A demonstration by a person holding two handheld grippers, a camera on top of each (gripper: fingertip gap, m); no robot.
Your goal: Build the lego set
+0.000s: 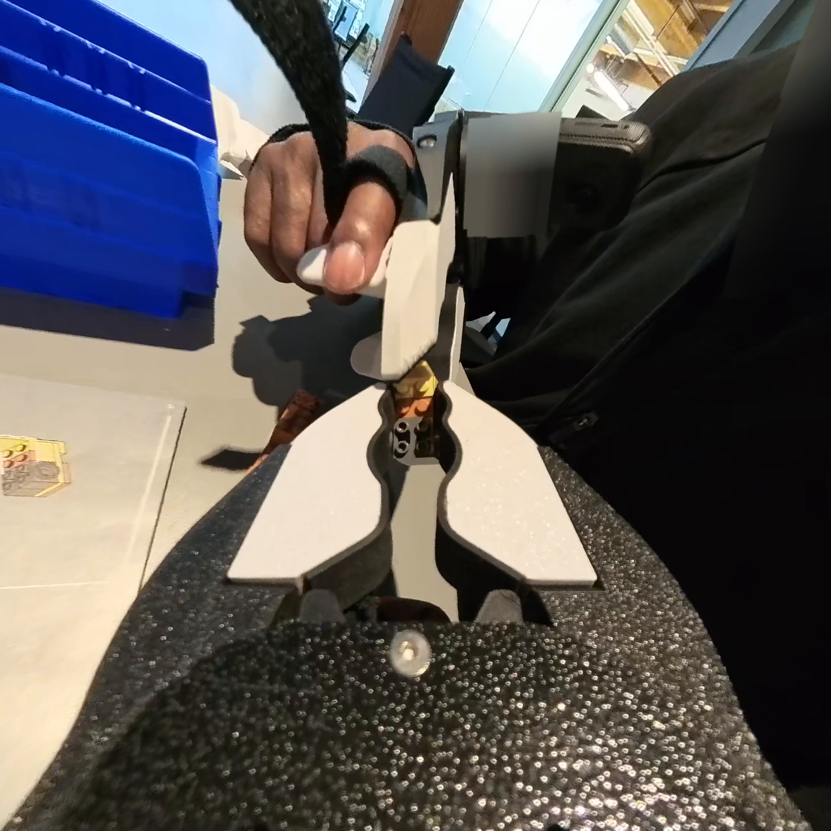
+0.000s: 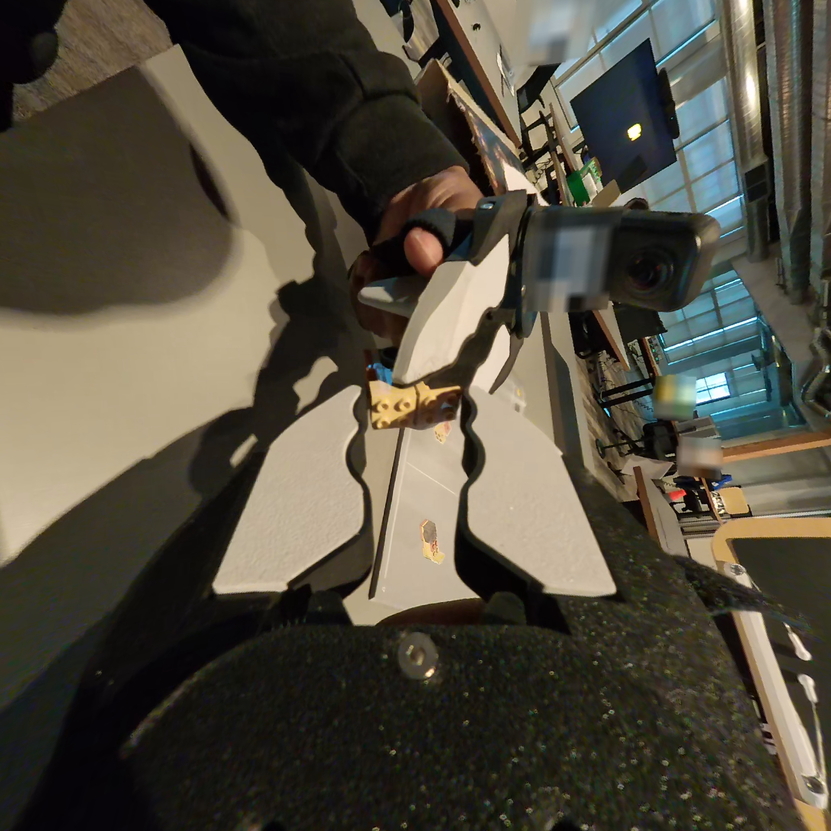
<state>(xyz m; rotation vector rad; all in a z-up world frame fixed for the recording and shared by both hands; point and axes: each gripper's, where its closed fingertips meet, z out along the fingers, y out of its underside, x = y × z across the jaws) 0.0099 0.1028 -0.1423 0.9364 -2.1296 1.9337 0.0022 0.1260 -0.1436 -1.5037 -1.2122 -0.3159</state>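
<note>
A small lego assembly is held between both grippers above the grey table [image 1: 198,382]. In the left wrist view it shows orange, brown and yellow bricks [image 1: 414,390] with a dark grey holed piece [image 1: 410,443] below them. My left gripper [image 1: 413,400] is shut on it. The right gripper [image 1: 425,364], held by a hand [image 1: 314,216], comes down from above and pinches the top. In the right wrist view the assembly is tan with studs [image 2: 400,407]. My right gripper [image 2: 413,404] is shut on it, and the left gripper [image 2: 429,382] meets it from above.
Blue stacked bins [image 1: 103,180] stand at the back left. A white instruction sheet [image 1: 81,517] with a brick picture [image 1: 33,465] lies at the left; it also shows below the grippers [image 2: 431,494]. Brown loose bricks [image 1: 297,416] lie on the table. A person's dark sleeve [image 2: 350,112] is close. My left and right fingertips are right by each other.
</note>
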